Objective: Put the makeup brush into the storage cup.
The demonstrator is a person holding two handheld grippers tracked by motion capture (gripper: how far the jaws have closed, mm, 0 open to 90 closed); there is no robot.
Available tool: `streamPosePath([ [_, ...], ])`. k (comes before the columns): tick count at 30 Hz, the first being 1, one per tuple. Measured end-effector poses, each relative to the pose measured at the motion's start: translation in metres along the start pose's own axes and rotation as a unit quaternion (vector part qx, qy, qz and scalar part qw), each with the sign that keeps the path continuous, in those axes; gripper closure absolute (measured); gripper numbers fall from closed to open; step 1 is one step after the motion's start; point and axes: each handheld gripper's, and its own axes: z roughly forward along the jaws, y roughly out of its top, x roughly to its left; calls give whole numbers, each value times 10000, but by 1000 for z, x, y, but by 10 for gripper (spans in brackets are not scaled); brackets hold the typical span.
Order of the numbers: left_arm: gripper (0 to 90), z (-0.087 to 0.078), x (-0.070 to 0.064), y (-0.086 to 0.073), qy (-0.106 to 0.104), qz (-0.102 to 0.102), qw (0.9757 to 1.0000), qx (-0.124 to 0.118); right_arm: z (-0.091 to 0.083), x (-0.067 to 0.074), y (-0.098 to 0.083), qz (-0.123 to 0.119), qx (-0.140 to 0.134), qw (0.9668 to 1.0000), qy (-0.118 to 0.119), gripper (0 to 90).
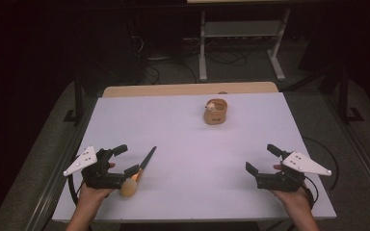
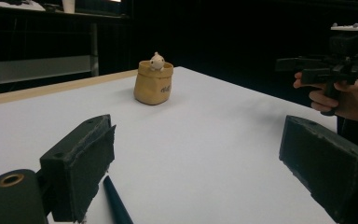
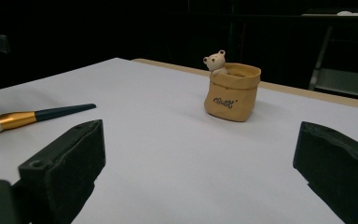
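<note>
Resting near the front edge of the table (image 1: 183, 144), both tools stand released with nothing between their jaws. The left gripper (image 1: 125, 160) sits just beside the brush (image 1: 142, 168), which lies near left, bristles toward the person. The right gripper (image 1: 262, 159) waits near right. The bear pot (image 1: 215, 111) stands far, right of centre. Picking up looks unstarted; next, the left jaws must straddle the brush handle.

The tan pot (image 3: 231, 95) bears dark cursive lettering on its front, too small to read
</note>
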Motion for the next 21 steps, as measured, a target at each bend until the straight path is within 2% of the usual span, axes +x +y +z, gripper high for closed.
streamPosePath([
  [10,96,6,1,2,-40,5,10000,14,1,-1,1,41,-29,10000,-24,16],
  [16,96,11,0,4,-32,68,10000,53,3,1,0,-34,0,10000,1,16],
  [18,96,13,0,6,-50,11,10000,17,3,0,1,-38,-13,10000,-22,16],
  [21,96,15,0,8,-57,44,10000,33,2,0,1,-39,-18,10000,-37,15],
])
